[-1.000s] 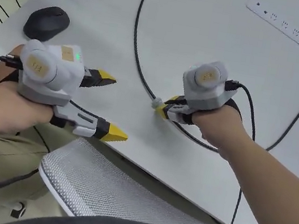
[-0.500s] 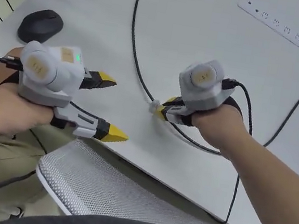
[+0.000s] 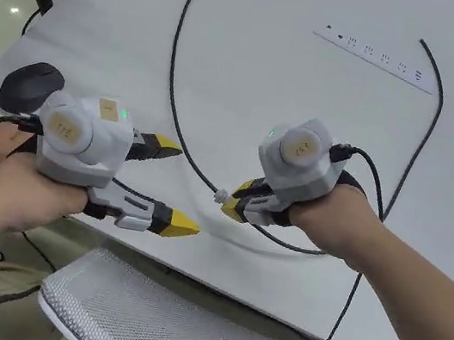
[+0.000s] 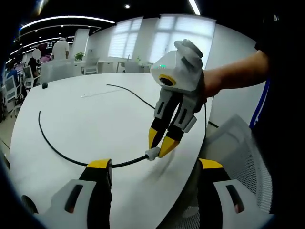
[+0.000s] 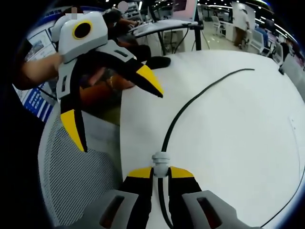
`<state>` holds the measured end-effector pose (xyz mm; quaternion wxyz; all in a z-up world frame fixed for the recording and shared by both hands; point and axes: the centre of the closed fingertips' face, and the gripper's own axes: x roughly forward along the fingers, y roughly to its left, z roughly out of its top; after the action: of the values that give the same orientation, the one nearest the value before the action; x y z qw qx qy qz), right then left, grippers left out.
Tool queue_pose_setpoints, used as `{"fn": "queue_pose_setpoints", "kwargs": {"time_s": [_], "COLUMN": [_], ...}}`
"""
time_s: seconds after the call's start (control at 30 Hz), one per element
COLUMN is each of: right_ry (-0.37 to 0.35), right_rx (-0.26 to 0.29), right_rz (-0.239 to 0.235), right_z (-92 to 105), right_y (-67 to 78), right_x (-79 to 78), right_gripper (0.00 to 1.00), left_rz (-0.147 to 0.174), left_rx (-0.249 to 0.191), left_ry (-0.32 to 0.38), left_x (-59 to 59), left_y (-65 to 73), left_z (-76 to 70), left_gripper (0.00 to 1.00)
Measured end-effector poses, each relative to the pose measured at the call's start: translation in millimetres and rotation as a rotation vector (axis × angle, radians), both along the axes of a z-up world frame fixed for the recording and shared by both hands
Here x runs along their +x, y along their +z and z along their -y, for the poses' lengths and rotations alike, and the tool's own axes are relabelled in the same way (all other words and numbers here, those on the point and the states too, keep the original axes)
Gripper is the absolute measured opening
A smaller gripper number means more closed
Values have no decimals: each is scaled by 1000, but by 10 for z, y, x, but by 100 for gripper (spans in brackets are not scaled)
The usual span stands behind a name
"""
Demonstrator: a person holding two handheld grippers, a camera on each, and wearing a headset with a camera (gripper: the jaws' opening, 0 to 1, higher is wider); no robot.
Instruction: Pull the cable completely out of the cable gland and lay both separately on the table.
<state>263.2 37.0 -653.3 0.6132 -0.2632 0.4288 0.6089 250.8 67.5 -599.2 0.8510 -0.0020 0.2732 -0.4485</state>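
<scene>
Head view, left to right: the left hand-held gripper [image 3: 182, 189] hangs wide open and empty at the bench [image 3: 307, 105] edge. Next is the white cable gland [image 3: 221, 196], on the black cable [image 3: 173, 100] over the bench. The right hand-held gripper [image 3: 238, 200] is clamped on the cable right behind it.

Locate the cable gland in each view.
Head view: cable gland just left of centre, at the right gripper's tips.
Left gripper view: gland lower centre, under the right gripper.
Right gripper view: gland bottom centre, at its own jaws.
Shared landmark: the black cable.
</scene>
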Motion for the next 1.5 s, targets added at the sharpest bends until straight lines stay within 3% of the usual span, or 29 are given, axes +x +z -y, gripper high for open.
{"fn": "queue_pose_setpoints", "kwargs": {"time_s": [0.13, 0.43, 0.67, 0.77, 1.07, 1.3, 1.5], "right_ry": [24, 83, 148, 169, 242, 277, 286], "right_rx": [1, 17, 27, 36, 38, 48, 49], "right_rz": [13, 58, 106, 130, 187, 213, 224], "right_z": [59, 185, 267, 291, 346, 356, 397], "right_y": [104, 336, 496, 567, 634, 663, 662], "right_x": [-64, -177, -291, -327, -433, -471, -472], "right_gripper": [6, 6, 6, 6, 6, 6, 6], "left_rz": [5, 6, 11, 5, 8, 5, 0], "left_rx": [-36, -31, -30, -45, -58, -108, -108], "left_ry": [-48, -133, -194, -231, -264, -285, -277], "left_x": [2, -4, -86, -143, -199, -237, -233], "left_y": [70, 40, 93, 116, 128, 202, 196], "left_z": [161, 334, 491, 560, 657, 731, 742], "left_gripper": [70, 63, 58, 51, 45, 30, 31]}}
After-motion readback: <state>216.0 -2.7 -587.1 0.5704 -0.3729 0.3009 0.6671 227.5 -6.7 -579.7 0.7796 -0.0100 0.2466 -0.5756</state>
